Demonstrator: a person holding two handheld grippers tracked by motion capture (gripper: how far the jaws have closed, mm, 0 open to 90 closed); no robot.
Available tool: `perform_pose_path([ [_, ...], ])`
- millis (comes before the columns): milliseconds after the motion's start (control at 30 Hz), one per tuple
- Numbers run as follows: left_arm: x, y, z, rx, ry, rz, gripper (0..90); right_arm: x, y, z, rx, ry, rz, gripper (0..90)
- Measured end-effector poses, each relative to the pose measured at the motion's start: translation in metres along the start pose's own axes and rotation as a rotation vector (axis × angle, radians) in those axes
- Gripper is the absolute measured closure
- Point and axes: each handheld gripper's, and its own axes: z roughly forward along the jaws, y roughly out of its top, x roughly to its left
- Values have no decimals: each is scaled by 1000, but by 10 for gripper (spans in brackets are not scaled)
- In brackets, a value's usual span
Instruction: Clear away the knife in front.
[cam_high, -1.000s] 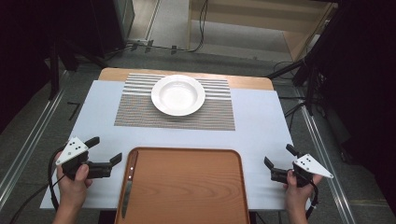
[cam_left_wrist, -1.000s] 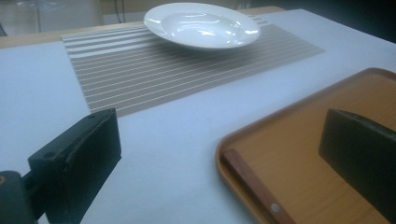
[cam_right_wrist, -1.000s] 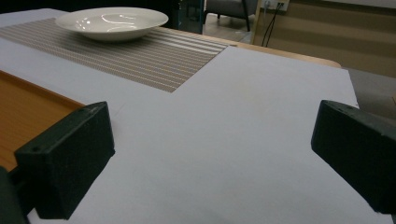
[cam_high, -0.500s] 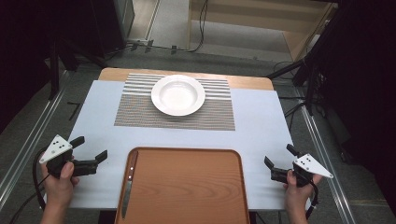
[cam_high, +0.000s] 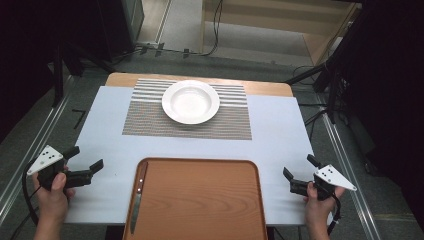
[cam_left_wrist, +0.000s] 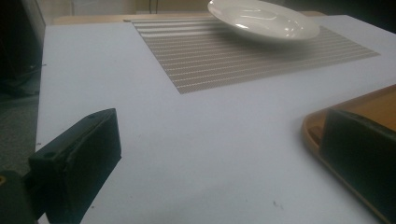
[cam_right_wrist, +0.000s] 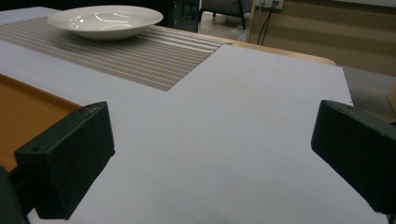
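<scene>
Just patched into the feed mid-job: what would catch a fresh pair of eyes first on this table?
The white bowl stands out first, empty, sitting on the striped placemat at the far middle of the table. Next is the wooden tray at the near edge, with a knife lying along its left rim. The left gripper and right gripper flank the tray, both open and holding nothing.

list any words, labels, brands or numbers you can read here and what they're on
None: no readable text in any view.
The white bowl, striped placemat, wooden tray, knife and pale table cover bear no print.
The grey plates on the left gripper and right gripper show only small holes.
</scene>
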Motion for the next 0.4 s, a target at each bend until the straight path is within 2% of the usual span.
perform_pose_path([
  [100,5,-5,1,-3,0,-29,0,0,0,0,1,-2,0,0],
  [233,5,-7,0,-23,-3,-32,0,0,0,0,2,-1,1,0],
  [333,6,-8,0,-35,-10,-47,0,-2,0,0,5,6,31,0],
  [367,6,-9,0,-41,-9,-57,0,-3,0,1,20,-2,54,0],
  [400,6,-9,0,-41,-9,-57,0,-5,1,3,59,-12,78,0],
])
